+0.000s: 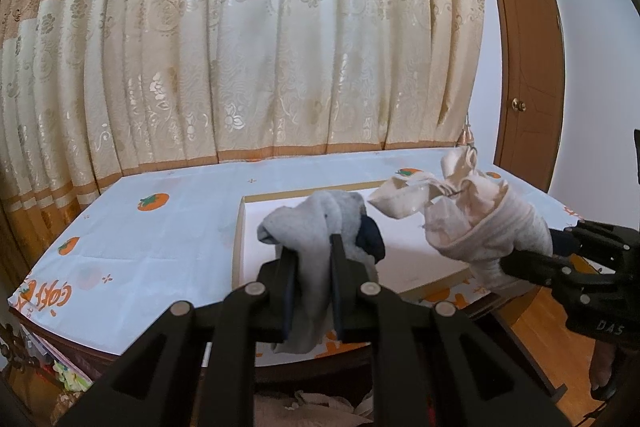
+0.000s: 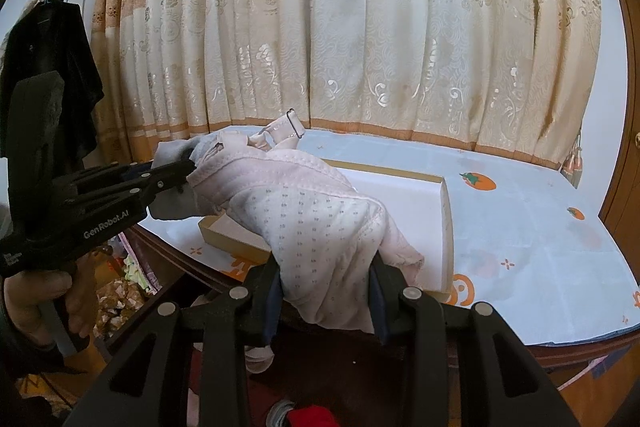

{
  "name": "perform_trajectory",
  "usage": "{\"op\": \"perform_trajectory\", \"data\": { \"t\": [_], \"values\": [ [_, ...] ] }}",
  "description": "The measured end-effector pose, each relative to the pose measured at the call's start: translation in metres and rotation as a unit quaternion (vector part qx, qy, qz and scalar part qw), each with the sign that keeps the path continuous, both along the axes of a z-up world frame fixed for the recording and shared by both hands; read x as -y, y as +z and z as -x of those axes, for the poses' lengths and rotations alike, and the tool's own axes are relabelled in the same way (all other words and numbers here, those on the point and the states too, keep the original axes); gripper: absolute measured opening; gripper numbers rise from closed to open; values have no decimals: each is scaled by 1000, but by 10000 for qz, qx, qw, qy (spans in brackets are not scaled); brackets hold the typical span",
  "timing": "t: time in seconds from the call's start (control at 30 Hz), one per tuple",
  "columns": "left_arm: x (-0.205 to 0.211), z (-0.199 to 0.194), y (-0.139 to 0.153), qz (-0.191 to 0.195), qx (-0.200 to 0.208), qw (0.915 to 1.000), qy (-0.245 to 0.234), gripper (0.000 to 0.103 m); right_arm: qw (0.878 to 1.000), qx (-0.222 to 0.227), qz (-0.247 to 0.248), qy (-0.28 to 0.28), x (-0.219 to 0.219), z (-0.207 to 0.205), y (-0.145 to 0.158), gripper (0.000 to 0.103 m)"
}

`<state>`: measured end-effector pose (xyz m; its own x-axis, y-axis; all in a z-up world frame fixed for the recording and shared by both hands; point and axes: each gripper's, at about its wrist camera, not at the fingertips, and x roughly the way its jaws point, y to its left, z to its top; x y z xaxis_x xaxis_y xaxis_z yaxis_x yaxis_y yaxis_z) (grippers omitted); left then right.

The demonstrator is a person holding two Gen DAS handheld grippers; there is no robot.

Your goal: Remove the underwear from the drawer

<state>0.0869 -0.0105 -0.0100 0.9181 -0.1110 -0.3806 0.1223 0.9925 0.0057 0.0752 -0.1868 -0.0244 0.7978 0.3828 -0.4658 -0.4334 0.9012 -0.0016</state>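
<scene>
My left gripper [image 1: 313, 247] is shut on a bunched grey garment [image 1: 316, 223] with a dark blue piece [image 1: 370, 237] beside it, held above the near end of a shallow white-lined box [image 1: 400, 251]. My right gripper [image 2: 326, 267] is shut on a rolled pale pink dotted undergarment [image 2: 316, 219] whose strap and metal ring [image 2: 294, 125] stick up. In the left wrist view the pink garment [image 1: 480, 223] and right gripper [image 1: 516, 261] are at the right. The left gripper [image 2: 188, 169] shows at the left in the right wrist view. Below, the open drawer [image 1: 312, 407] holds more cloth.
The box [image 2: 446, 227] lies on a table covered with a pale blue persimmon-print cloth [image 1: 160, 227]. A patterned cream curtain [image 1: 260, 47] hangs behind. A brown door [image 1: 528, 67] stands right; dark clothing [image 2: 52, 67] hangs left. A hand [image 2: 52, 295] grips the left gripper's handle.
</scene>
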Motion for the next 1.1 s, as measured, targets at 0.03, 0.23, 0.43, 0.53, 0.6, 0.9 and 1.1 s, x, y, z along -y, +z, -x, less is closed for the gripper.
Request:
{"op": "perform_trajectory", "data": {
  "t": [0.03, 0.23, 0.43, 0.53, 0.6, 0.9, 1.1],
  "values": [
    [0, -1, 0, 3, -8, 10000, -6, 12, 10000, -1, -7, -2, 1, -1, 0, 39],
    [4, -9, 0, -7, -32, 10000, -21, 12, 10000, 5, 2, -33, 0, -12, 6, 39],
    [7, -17, -1, 5, -60, 10000, -25, 12, 10000, -25, 58, -31, -4, -21, 9, 39],
    [8, -22, -2, -20, -79, 10000, -28, 12, 10000, -57, 67, -40, -4, -28, 9, 39],
    [9, -25, -2, -48, -94, 9999, -19, 12, 9999, -71, 73, -42, -5, -31, 10, 39],
    [10, -40, -2, -16, -185, 9998, -32, 12, 9998, -72, 159, -110, -5, -41, 11, 39],
    [13, -58, -1, 42, -333, 9994, -77, 12, 9996, -189, 120, -175, -2, -58, 10, 39]
  ]
}}
